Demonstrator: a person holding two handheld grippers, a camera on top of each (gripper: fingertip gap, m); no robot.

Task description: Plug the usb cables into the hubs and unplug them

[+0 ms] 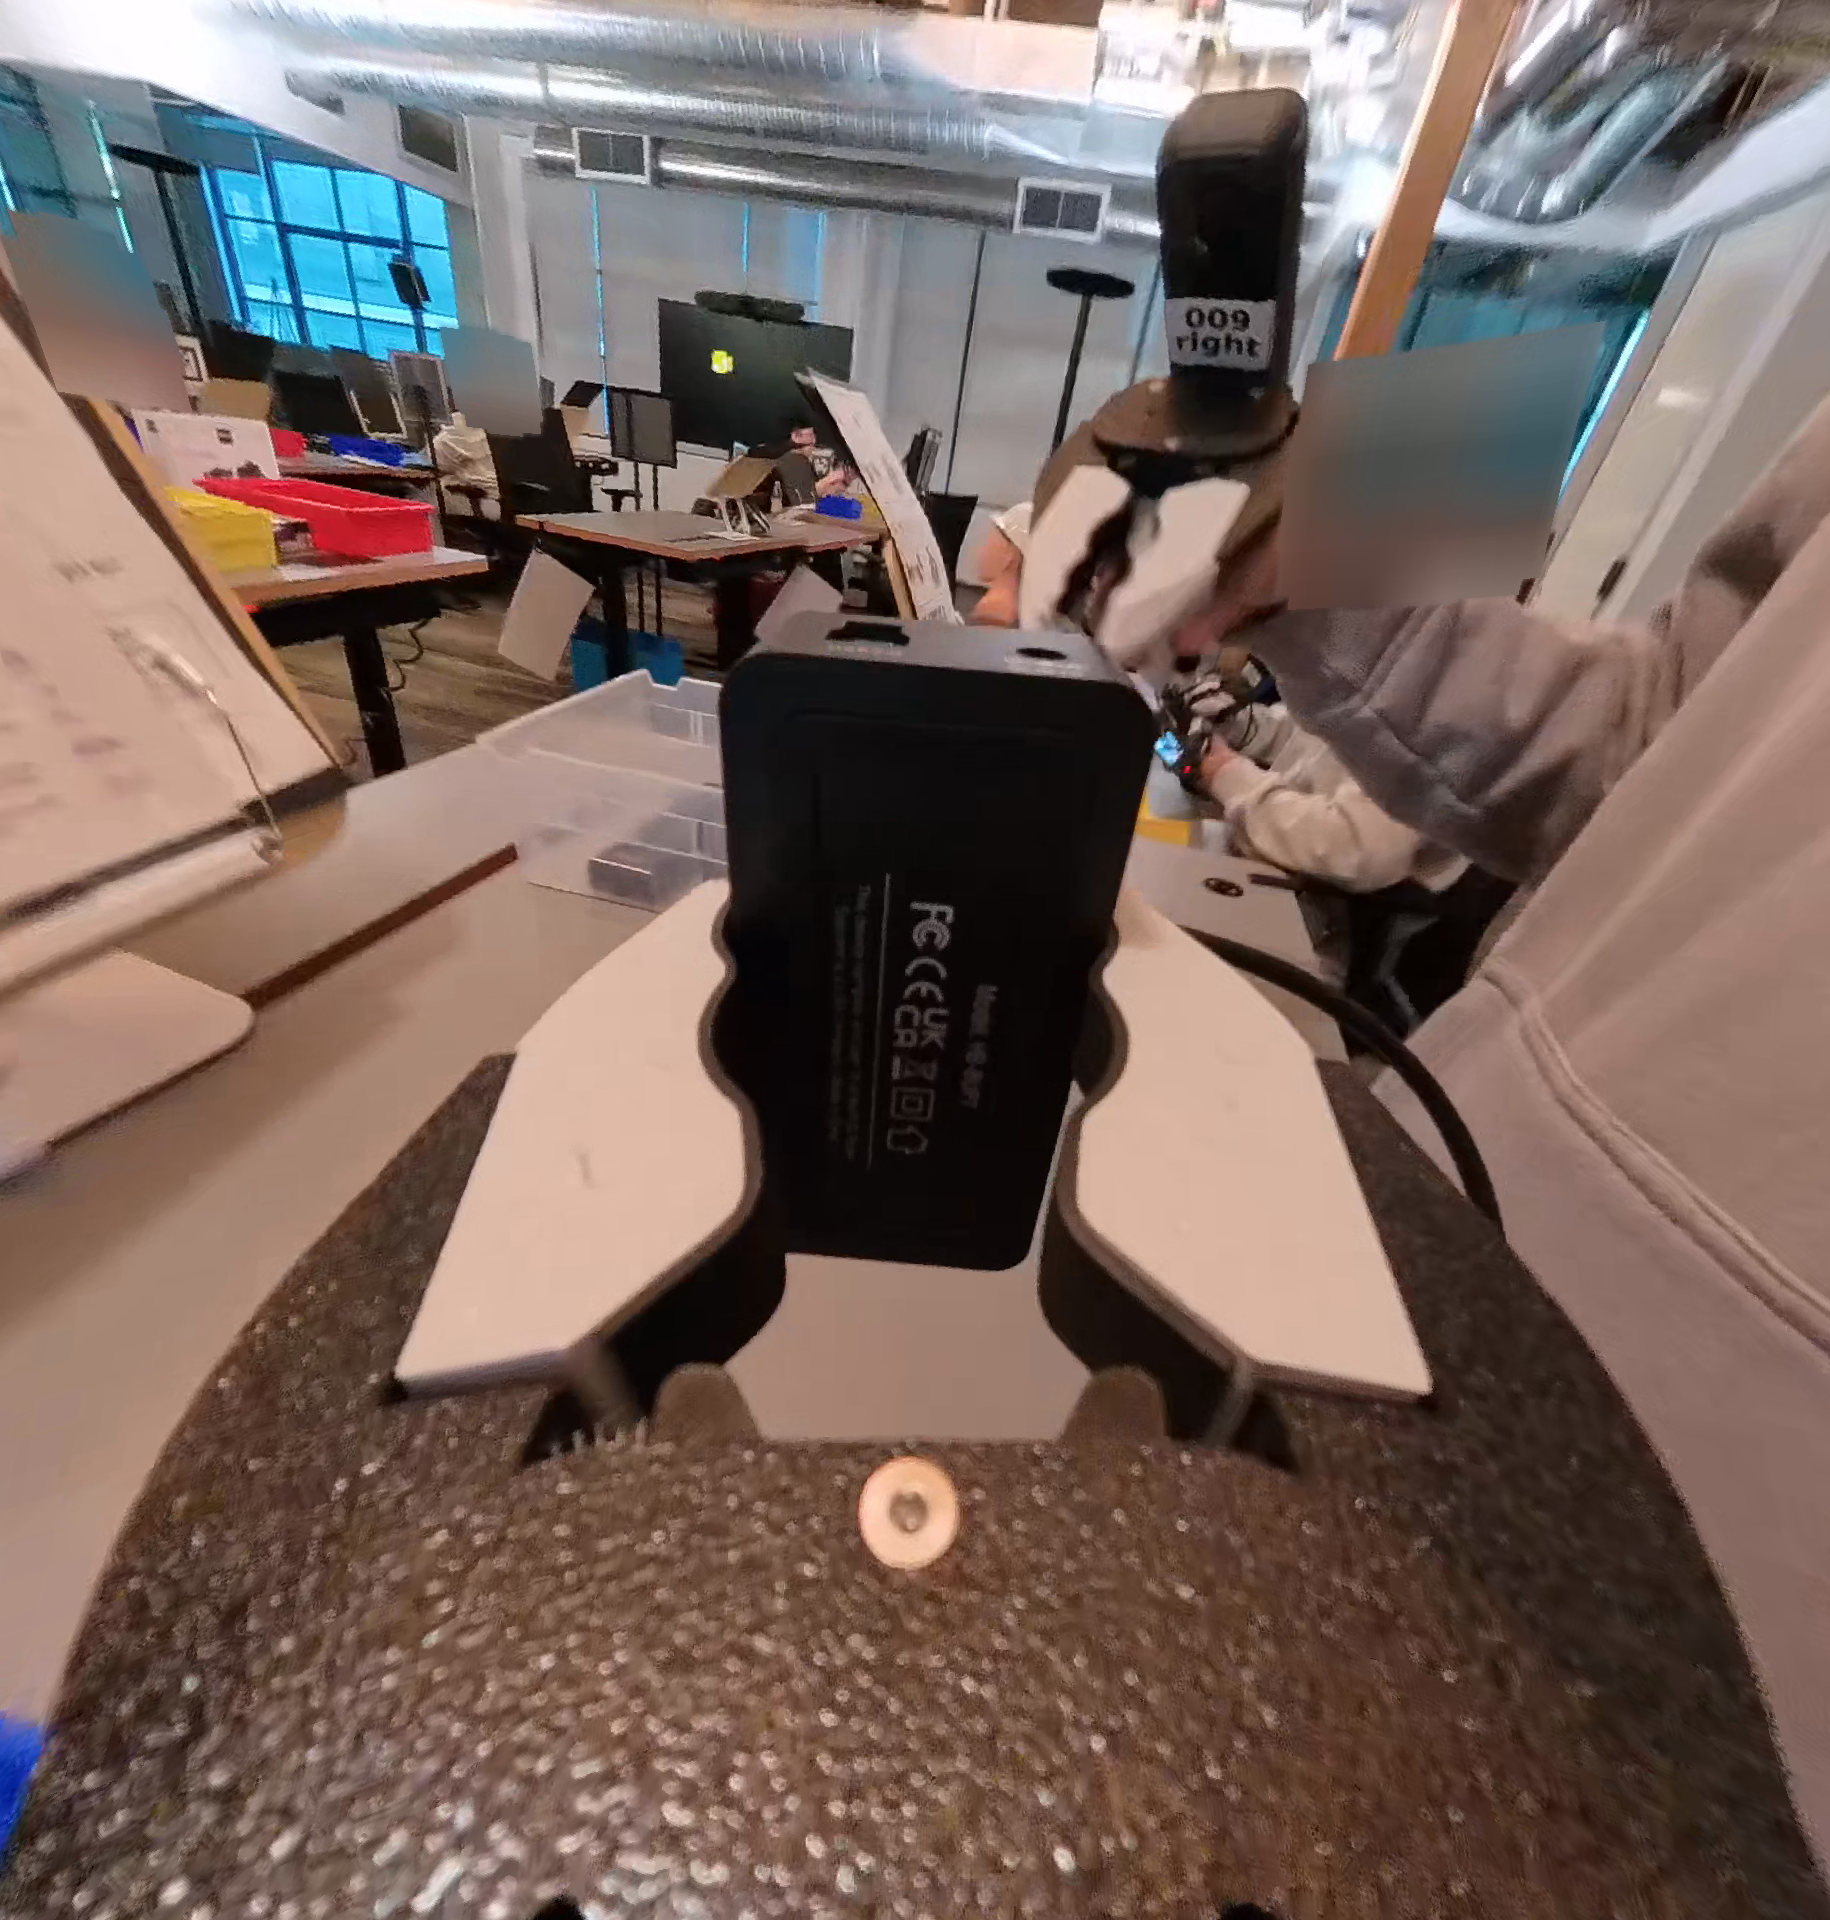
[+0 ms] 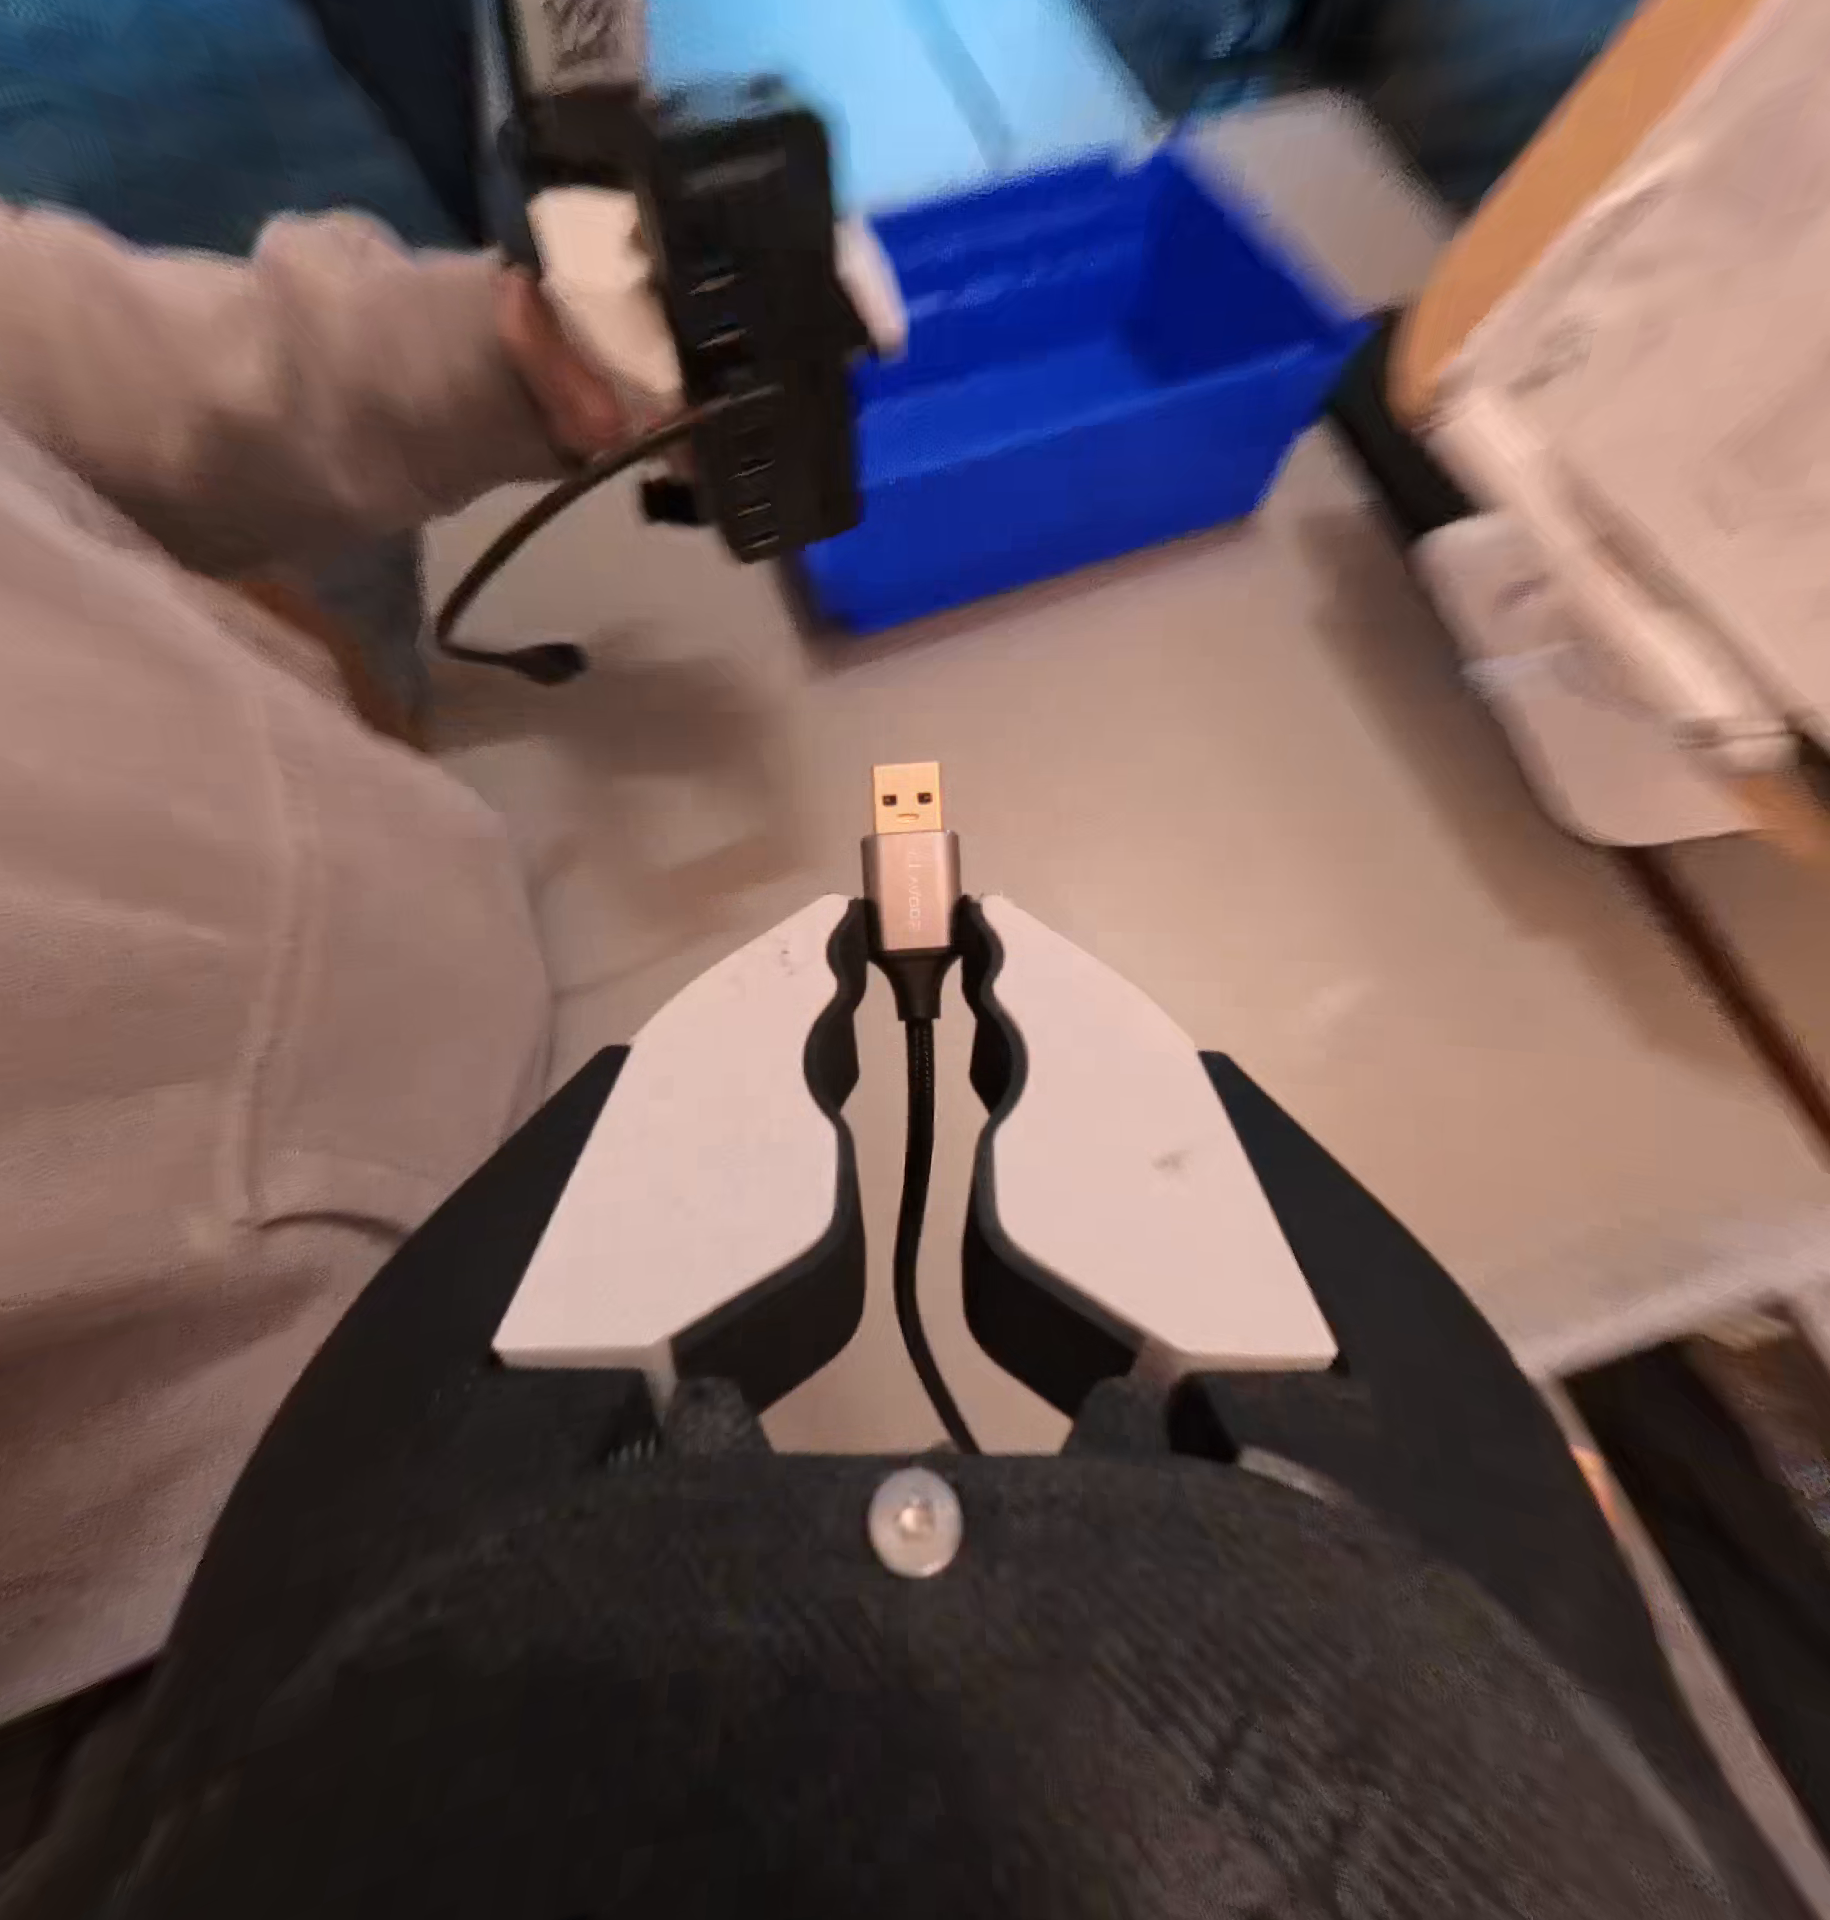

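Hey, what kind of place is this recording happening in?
Probably an open-plan office or lab workshop: rows of wooden desks, red plastic parts bins, exposed silver ceiling ducts and a large dark wall screen.

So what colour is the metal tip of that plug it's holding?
Gold, on the USB plug pinched by the right gripper; its sleeve is grey. The right wrist view shows it best.

An open-plan lab or workshop office: bare silver ducts (image 1: 682,62) run overhead, desks (image 1: 682,535) stand far across the room near a dark monitor (image 1: 755,379), with red bins (image 1: 339,514) at left and big windows (image 1: 329,260) behind.
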